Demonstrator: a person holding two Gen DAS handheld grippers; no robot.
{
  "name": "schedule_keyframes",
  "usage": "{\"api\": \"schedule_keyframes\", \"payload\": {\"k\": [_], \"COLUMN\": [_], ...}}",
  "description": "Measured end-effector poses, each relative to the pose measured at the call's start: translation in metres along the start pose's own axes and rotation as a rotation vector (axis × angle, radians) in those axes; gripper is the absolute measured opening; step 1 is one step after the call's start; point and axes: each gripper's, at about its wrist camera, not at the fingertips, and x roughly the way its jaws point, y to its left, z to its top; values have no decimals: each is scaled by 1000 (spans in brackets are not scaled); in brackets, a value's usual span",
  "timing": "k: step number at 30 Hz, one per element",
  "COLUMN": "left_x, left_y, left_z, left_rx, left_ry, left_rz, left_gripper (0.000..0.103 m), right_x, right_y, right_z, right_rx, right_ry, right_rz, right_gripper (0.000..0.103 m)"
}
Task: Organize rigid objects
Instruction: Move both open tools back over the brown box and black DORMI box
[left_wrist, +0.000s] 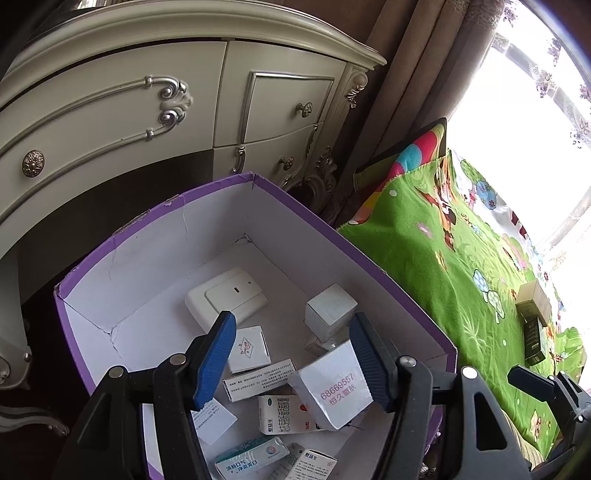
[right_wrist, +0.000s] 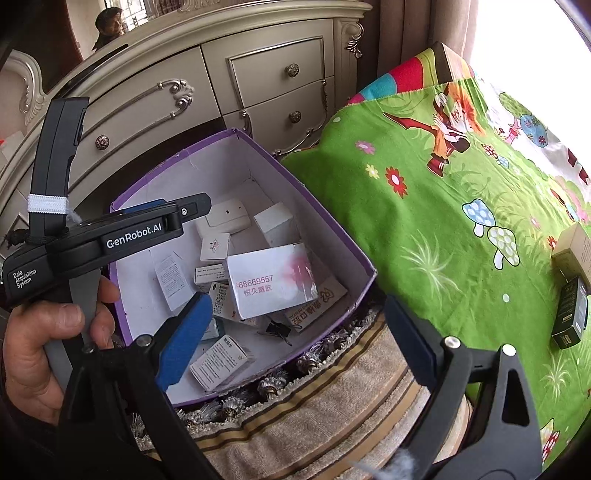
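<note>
- Left gripper (left_wrist: 295, 360) hung over the purple box (left_wrist: 303, 210), jaws wide, gripping nothing; white carton (left_wrist: 332, 391) lay just below, inside the box.
- Right gripper (right_wrist: 295, 339) was wide, empty, at the box's near corner.
- Green blanket (right_wrist: 424, 221) carried two cartons (right_wrist: 572, 284) at its right edge; cream dresser (left_wrist: 110, 110) stood behind.

A home bedroom: a cream dresser (left_wrist: 155, 110) with carved silver trim and round knobs stands against brown curtains (left_wrist: 413, 74) by a bright window (left_wrist: 517, 110), and a bed with a green cartoon-print blanket (right_wrist: 443, 221) over a striped, tasselled cover (right_wrist: 314, 417) fills the near side
</note>
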Motion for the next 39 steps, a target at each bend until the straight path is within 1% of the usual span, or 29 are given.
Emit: {"api": "schedule_keyframes", "payload": {"k": [5, 10, 13, 16, 22, 25, 28, 31, 36, 39], "left_x": [0, 4, 6, 7, 3, 2, 2, 2, 8, 14], "left_y": [-16, -39, -56, -75, -110, -133, -161, -195, -250, -284], "left_z": [-1, -8, -12, -15, -15, -16, -19, -24, -35, -44], "left_rx": [31, 76, 109, 155, 208, 252, 296, 351, 425, 471], "left_ry": [7, 29, 47, 54, 59, 63, 78, 88, 122, 151], "left_rz": [-19, -38, -54, -61, -93, -107, -144, -186, -258, -294], "left_gripper": [65, 65, 65, 65, 65, 65, 65, 67, 69, 69], "right_x": [-14, -31, -40, -50, -69, -79, -92, -107, -123, -132], "right_y": [-25, -55, -76, -97, -137, -156, -178, -199, -237, -254], "right_z": [-7, -22, -32, -45, -72, -87, -102, -117, -144, -158], "right_rx": [61, 123, 161, 218, 327, 375, 443, 502, 622, 674], "right_ry": [-27, -48, -56, -62, -78, -91, -116, -138, -156, -164], "right_rz": [-24, -71, -101, -113, -134, -166, -209, -258, -277, -312], "right_gripper": [96, 96, 96, 96, 96, 96, 96, 96, 96, 96]}}
